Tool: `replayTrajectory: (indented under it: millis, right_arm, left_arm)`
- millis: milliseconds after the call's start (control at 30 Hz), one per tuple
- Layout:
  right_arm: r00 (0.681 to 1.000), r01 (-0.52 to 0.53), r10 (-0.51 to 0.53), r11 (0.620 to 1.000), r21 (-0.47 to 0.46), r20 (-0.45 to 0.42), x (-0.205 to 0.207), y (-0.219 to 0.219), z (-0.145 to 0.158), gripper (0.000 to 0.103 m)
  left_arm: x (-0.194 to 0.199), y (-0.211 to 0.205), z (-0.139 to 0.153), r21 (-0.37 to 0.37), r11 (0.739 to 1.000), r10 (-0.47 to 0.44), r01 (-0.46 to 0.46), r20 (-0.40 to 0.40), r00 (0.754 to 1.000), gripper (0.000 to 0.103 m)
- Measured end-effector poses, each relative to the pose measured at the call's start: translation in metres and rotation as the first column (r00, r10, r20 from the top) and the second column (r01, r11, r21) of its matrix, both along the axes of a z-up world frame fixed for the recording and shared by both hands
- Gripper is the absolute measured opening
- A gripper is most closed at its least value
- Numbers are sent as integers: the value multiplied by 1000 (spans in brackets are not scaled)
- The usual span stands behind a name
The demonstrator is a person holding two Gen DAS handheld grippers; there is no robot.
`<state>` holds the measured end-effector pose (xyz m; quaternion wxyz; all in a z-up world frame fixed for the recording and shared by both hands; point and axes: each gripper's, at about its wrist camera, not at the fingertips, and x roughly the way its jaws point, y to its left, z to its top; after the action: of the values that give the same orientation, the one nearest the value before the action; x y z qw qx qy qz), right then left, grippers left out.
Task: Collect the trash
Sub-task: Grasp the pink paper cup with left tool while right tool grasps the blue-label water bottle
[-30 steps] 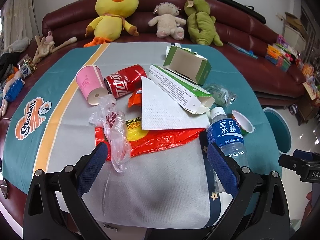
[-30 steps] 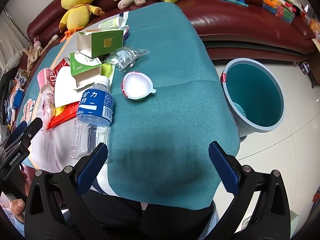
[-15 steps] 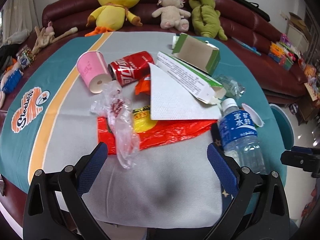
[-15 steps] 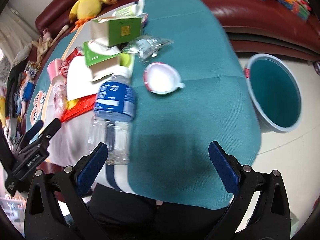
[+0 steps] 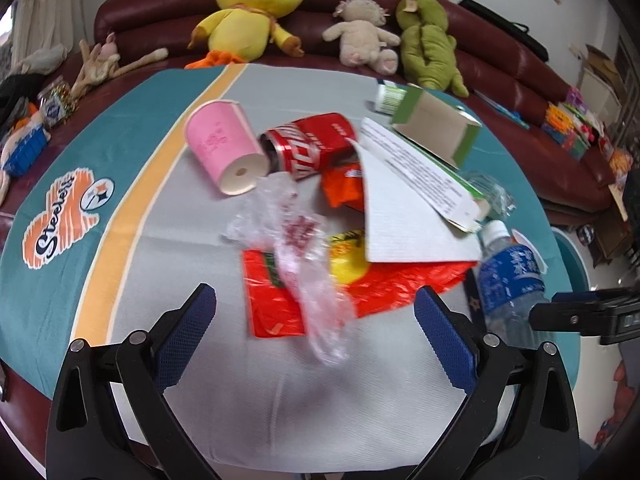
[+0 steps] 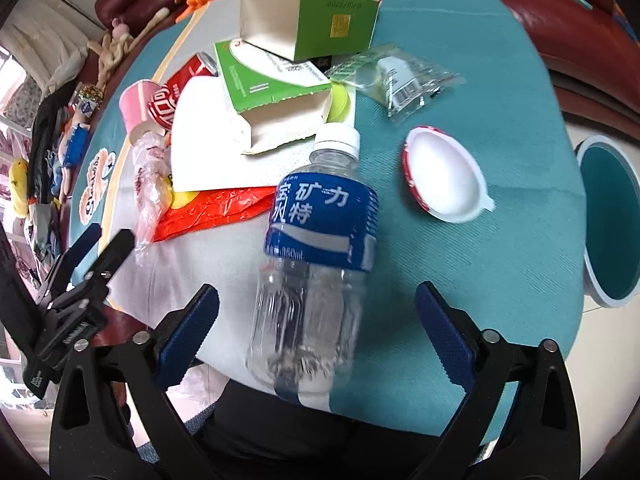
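- Left gripper [image 5: 315, 324]: jaws spread wide, holding nothing; the tail of a clear bag [image 5: 298, 256] lies between the fingers, untouched.
- Right gripper [image 6: 317, 320]: jaws spread wide, holding nothing; the base of a bottle [image 6: 316, 260] lies between the fingers, clear of both pads.
- Bottle: clear, blue label, white cap, on its side, cap toward 12 o'clock.
- Red bag [image 5: 360, 288]: flat under the clear bag, at 12 o'clock from the left gripper.
- Napkin [image 5: 400, 220]: white, overlapping the red bag's far edge.
- Can [image 5: 308, 150]: red, on its side, touching a pink cup [image 5: 226, 146] at its 9 o'clock.
- Green cartons [image 6: 308, 20]: two, open, stacked beyond the napkin.
- White lid [image 6: 444, 174]: at 2 o'clock from the bottle, on the teal cloth [image 6: 500, 248].
- Bin [image 6: 610, 220]: teal inside, on the floor, at 3 o'clock from the table.
- Yellow chick [image 5: 250, 8]: on the sofa [image 5: 500, 52], at 12 o'clock.
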<state>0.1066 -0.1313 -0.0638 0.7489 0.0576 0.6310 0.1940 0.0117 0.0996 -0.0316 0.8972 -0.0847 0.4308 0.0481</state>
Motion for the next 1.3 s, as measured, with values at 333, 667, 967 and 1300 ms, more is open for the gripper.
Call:
replayTrajectory:
  millis: [333,667,967,1300]
  right_arm:
    - [995,2,0,1000,17,-103,2,13,-28,61]
    - [996,-65,62,997,45,69,1,44,48,61]
    - [985,-101,102,995,-14,136,62,78,69,61]
    - [982,-147,145,989,6,121,100,100,69,61]
  left_arm:
    - [9,20,-9,-13,1000,-22,21,-30,999,100]
    - [35,73,4,-26,999,23,-24,-25,999,100]
    - [98,120,13,-85,989,118,-125,-81,990,95]
    - [158,128,-8,-59,987,137,-150,-180,974,92]
